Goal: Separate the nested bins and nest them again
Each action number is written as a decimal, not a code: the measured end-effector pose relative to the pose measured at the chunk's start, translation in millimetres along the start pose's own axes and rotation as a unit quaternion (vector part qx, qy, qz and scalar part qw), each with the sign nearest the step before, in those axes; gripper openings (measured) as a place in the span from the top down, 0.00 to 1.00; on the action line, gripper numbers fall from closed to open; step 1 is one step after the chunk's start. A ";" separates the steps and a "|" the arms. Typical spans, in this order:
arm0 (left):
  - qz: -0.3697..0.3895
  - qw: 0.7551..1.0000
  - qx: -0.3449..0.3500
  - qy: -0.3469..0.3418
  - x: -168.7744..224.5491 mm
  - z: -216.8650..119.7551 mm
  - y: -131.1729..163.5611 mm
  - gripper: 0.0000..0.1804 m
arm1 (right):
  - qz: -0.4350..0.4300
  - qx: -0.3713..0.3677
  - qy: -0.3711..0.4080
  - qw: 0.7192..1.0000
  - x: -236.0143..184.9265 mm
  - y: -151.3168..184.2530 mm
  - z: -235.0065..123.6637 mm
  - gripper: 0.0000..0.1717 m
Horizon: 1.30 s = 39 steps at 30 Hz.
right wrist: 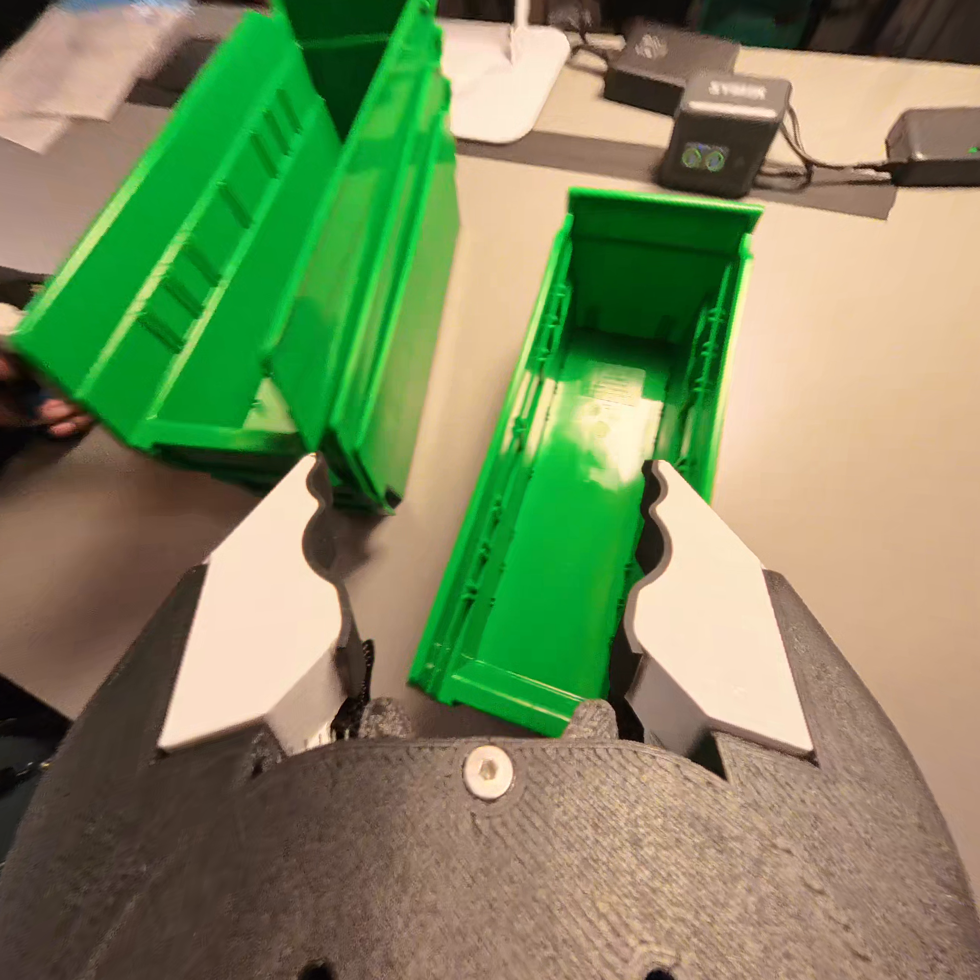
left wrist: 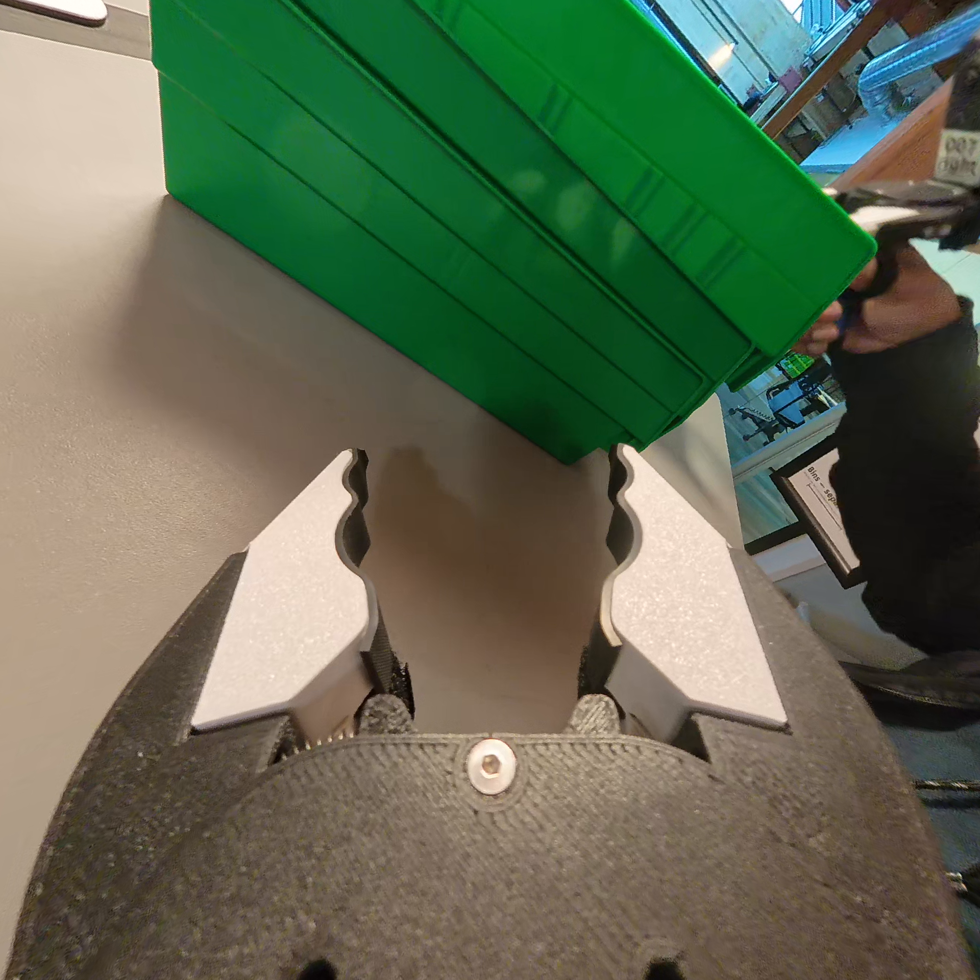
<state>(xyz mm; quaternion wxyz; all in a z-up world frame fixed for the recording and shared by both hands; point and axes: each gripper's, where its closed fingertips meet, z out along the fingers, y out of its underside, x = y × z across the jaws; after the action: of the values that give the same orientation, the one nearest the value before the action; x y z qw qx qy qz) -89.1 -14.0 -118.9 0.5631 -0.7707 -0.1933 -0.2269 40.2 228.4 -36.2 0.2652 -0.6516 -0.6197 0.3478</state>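
The right gripper [right wrist: 485,477] hangs wide open and holds nothing; its right finger [right wrist: 689,535] overlaps the near end of the single green bin [right wrist: 578,530] in the view, though contact cannot be told. The left gripper [left wrist: 485,466] is likewise spread wide with only bare desk [left wrist: 79,371] between its fingers, its right fingertip just beside the lowest corner of the stack.

That single bin lies open-side up on the desk at about 1 o'clock in the right wrist view. At 11 o'clock the rest of the nested bins [right wrist: 222,276] stand tilted, resting on one lower edge, with a hand [right wrist: 58,419] showing at their near corner.

Judging by this, separation is under way: 1 bin is out, others remain nested. The next move likely calls for steadying the tilted stack and gripping the rim of the next bin.

Beyond, at 12 to 2 o'clock, sit a white stand base [right wrist: 504,90] and dark electronic boxes [right wrist: 726,138] with cables.
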 end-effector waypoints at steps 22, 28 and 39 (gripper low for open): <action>0.011 0.994 0.077 -0.074 21.4 -13.8 -37.6 0.41 | 0.068 0.189 -0.254 0.946 -174.4 73.0 29.4 0.48; -0.013 0.993 0.090 -0.082 44.1 -1.5 -93.6 0.41 | 0.075 0.203 -0.272 0.938 -173.5 68.2 26.6 0.48; 0.035 0.990 0.037 -0.129 55.0 36.0 -136.6 0.37 | 0.073 0.216 -0.274 0.934 -172.8 65.7 22.9 0.47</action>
<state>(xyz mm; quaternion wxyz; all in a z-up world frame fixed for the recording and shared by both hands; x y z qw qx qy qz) -114.6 62.5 9.4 0.5694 -0.7782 -0.2459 -0.0983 65.0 49.0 -79.9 0.1937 -0.5013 -0.5293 0.6565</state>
